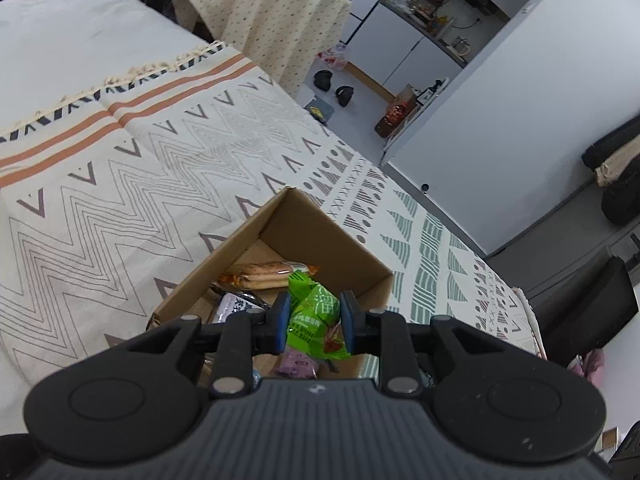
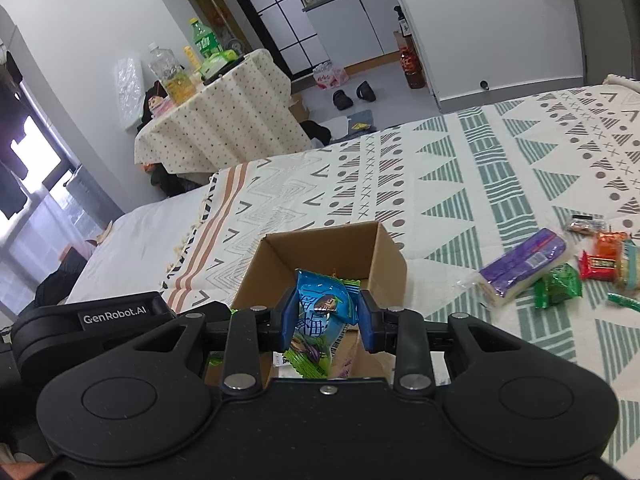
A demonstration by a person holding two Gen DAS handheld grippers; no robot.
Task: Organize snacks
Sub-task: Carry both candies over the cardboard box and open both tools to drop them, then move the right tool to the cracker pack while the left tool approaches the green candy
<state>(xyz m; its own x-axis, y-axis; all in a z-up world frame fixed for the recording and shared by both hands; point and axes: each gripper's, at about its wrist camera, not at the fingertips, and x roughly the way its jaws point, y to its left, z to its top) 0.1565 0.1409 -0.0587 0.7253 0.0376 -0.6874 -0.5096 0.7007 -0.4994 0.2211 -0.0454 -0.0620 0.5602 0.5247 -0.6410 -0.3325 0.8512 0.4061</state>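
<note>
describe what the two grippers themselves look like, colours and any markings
Both the left gripper and the right gripper are matte black plastic with ribbed tops, round side discs and silver pivot bolts. The fingers carry blue pads. White "GenRobot.AI" lettering shows on a black housing in the right view. No cables or sleeves show.

I count one open brown cardboard box (image 2: pixel 390 258) on the patterned blanket. One bright green snack packet (image 1: pixel 316 320) sits in my left gripper (image 1: pixel 315 322), one blue snack packet (image 2: pixel 322 312) in my right gripper (image 2: pixel 326 320). Inside the box I can make out one orange-wrapped biscuit pack (image 1: pixel 264 274). Loose on the blanket: one purple-labelled wafer pack (image 2: pixel 524 268), one small green packet (image 2: pixel 558 290), one red packet (image 2: pixel 600 266). Two black slippers (image 2: pixel 354 95) on the floor.
</note>
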